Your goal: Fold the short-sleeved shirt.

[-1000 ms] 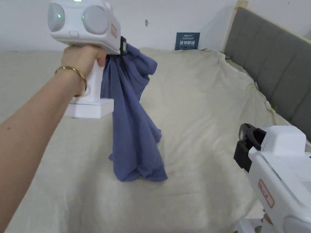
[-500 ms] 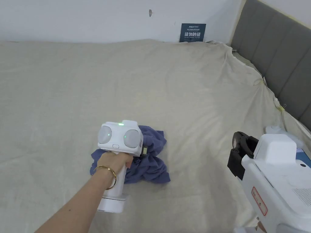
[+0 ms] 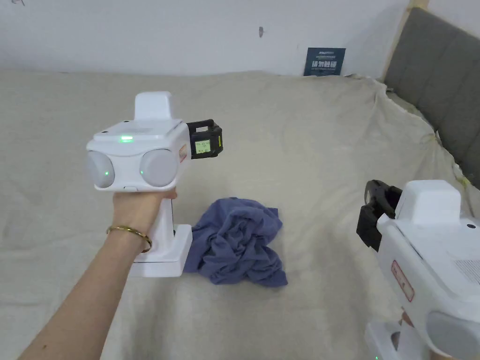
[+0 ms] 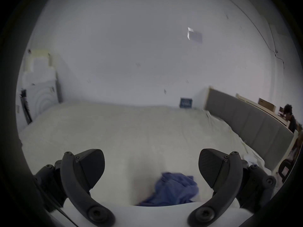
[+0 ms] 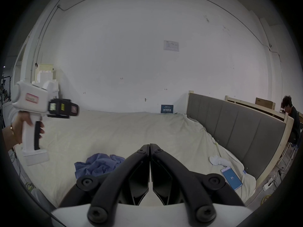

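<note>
Two empty grippers, left gripper (image 3: 206, 144) jaws wide above the crumpled blue shirt (image 3: 239, 247), right gripper (image 5: 149, 150) closed beside it: it's light, limp cloth, so you should pinch a shoulder seam.

A beige-sheeted bed (image 3: 304, 140) meets a white wall (image 3: 164, 33) and grey padded headboard (image 3: 440, 89)

No lettering is coming through clearly enough to read: the dark blue sign (image 3: 324, 61) against the wall, the red-edged sticker (image 3: 402, 287) on the right gripper (image 3: 373, 215) and the phone (image 5: 231, 178) screen are all showing blurred marks.
</note>
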